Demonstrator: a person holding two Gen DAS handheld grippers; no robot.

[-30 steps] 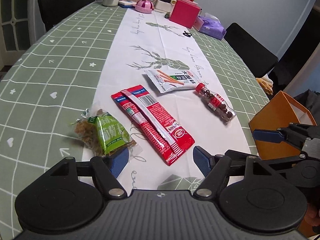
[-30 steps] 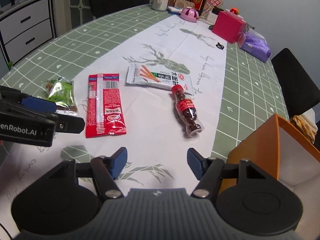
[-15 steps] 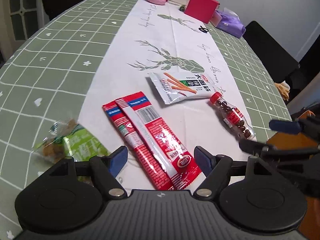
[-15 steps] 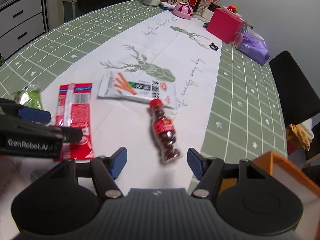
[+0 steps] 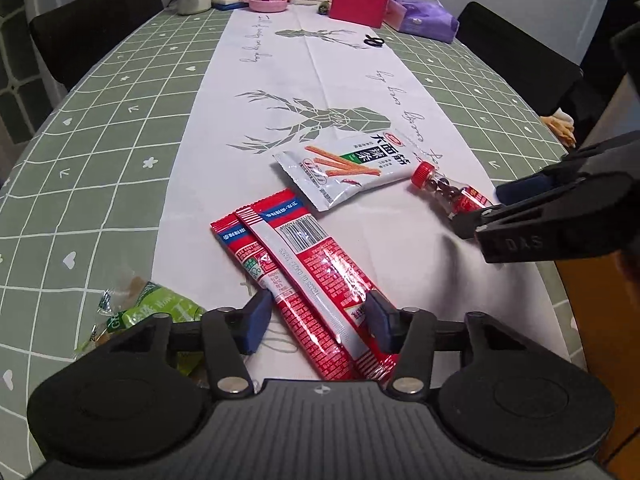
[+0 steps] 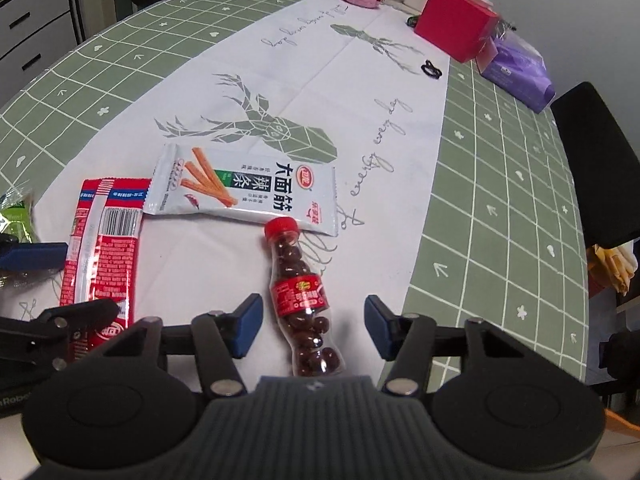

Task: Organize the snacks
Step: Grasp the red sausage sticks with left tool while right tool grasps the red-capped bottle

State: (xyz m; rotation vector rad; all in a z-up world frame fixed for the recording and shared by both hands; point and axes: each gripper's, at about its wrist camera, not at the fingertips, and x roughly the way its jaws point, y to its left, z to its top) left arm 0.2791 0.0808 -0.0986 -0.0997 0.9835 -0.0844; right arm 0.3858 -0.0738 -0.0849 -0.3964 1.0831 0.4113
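so the little candy bottle lies on the white runner, cap touching the white strip-snack bag, long axis running straight up between the right gripper's pads, which have just been narrowing but aren't touching it yet.

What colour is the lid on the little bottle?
Red. The bottle's cap shows best in the right wrist view.

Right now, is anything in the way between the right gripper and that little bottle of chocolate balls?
Nothing visible. The bottle lies on the white runner between the right gripper's open jaws, which have just been closing, with clear gaps on both sides.
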